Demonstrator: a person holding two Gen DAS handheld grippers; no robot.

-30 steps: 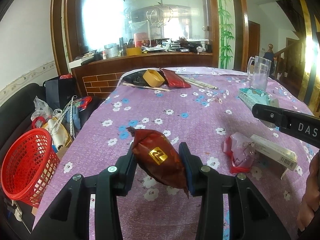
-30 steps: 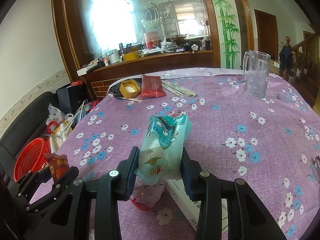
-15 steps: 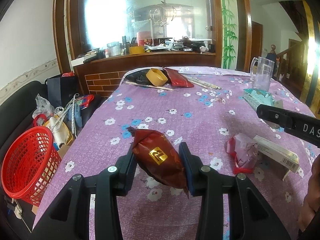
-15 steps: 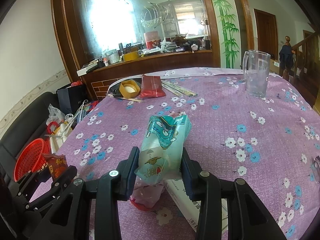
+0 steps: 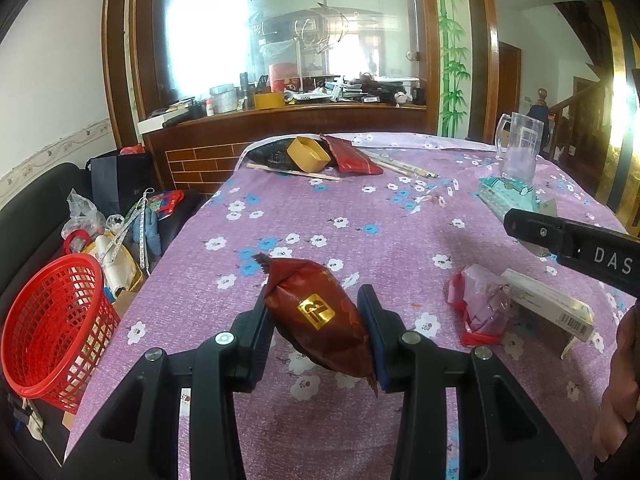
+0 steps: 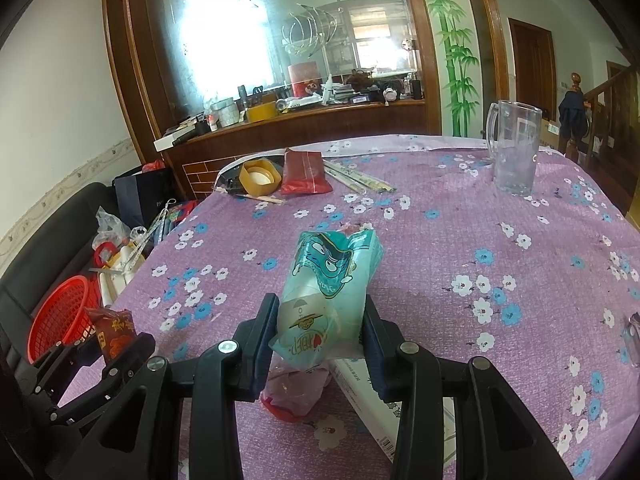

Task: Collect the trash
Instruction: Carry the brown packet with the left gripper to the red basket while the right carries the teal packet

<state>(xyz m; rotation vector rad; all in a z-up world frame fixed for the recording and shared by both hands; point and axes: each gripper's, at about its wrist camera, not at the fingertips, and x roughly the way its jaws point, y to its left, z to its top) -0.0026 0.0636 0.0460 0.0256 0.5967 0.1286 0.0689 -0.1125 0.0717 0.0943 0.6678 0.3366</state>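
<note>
Midway: left tool (image 5: 318, 322) grips a brown wrapper (image 5: 316, 316), right tool (image 6: 320, 336) a teal packet (image 6: 330, 292); red basket (image 5: 48, 320) looks empty; pink wrapper (image 5: 478, 308) and carton (image 5: 548, 306) remain on the tabletop (image 5: 360, 216).

Ahead of the left fingers (image 5: 276, 320) the bench (image 5: 360, 236) lies bare cloth up to the far clutter: a yellow tub (image 5: 309, 154), red pouch (image 5: 352, 156) and chopsticks (image 5: 400, 166). To their right, near, a pink wrapper (image 5: 478, 306) and a white box (image 5: 546, 308) block the way, with the right gripper's arm above them. To their left, past the bench edge, the red basket (image 5: 52, 320) stands open-topped, with nothing between. Ahead of the right fingers (image 6: 372, 336) the cloth is open; the glass jug (image 6: 514, 148) stands far right. Just below these fingers lie the wrapper (image 6: 296, 392) and box (image 6: 372, 396).
</note>
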